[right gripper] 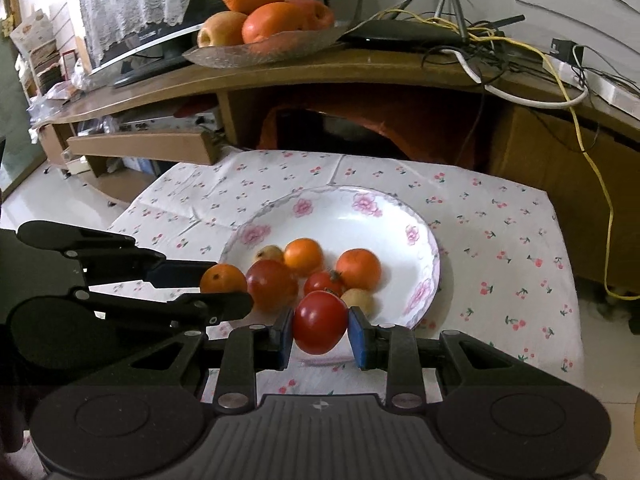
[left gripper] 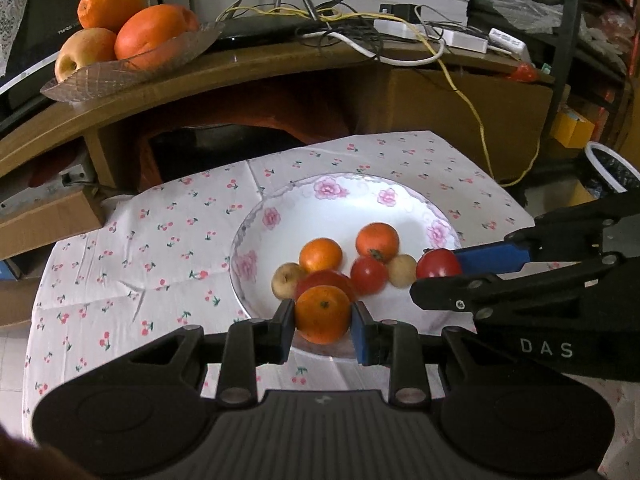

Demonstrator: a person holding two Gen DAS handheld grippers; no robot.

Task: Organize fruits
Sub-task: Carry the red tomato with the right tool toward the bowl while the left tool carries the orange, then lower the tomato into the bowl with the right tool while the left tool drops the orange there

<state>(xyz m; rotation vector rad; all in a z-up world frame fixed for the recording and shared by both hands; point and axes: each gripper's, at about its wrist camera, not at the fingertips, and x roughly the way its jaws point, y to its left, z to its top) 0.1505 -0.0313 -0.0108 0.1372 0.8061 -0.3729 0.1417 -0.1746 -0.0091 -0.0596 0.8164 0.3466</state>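
Cherry-print cloth [left gripper: 168, 248], router [right gripper: 404, 34], yellow cable [left gripper: 476, 120]

Fruits [left gripper: 320, 256] in plate [left gripper: 344, 192] on tablecloth [left gripper: 160, 240], shelf [left gripper: 240, 68] behind.

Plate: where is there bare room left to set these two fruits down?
The plate is bare across its far half, between the flowered rim and the fruit cluster. The near half is crowded. The left gripper holds an orange, the right gripper a tomato. The tablecloth right of the plate is open.
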